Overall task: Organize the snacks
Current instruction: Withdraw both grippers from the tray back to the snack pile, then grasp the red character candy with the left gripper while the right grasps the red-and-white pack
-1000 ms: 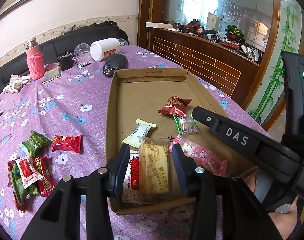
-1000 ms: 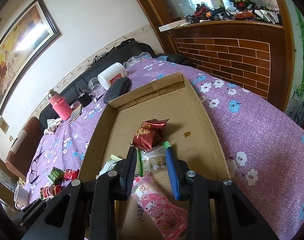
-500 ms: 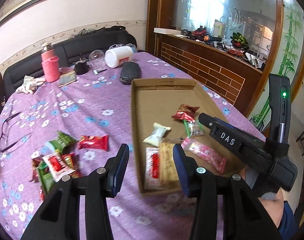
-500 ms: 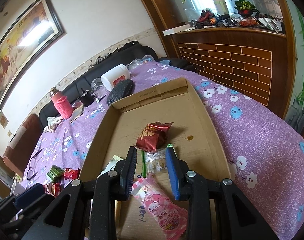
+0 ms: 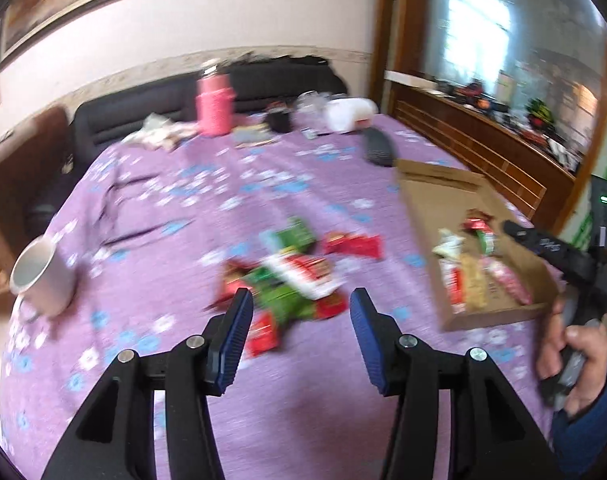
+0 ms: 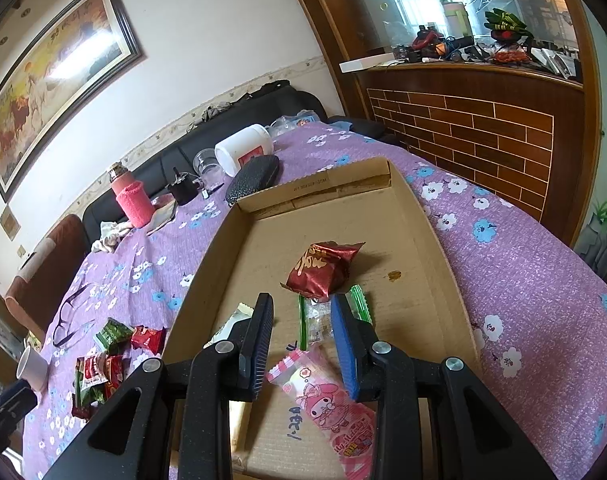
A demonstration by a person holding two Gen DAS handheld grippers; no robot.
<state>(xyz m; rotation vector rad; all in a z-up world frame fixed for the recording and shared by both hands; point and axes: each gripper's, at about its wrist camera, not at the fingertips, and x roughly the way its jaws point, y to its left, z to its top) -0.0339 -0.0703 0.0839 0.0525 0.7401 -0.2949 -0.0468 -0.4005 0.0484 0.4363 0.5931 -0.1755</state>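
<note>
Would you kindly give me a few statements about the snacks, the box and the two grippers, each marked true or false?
1. The left gripper holds a snack. False: nothing is between its jaws, which are opening above the pile of snacks on the tablecloth.
2. A dark red packet lies inside the cardboard box. True.
3. The pink packet lies on the tablecloth outside the box. False: it is inside the box, near the right gripper.
4. A white mug stands on the table. True.
5. The box is empty. False: several snacks lie in it.
</note>
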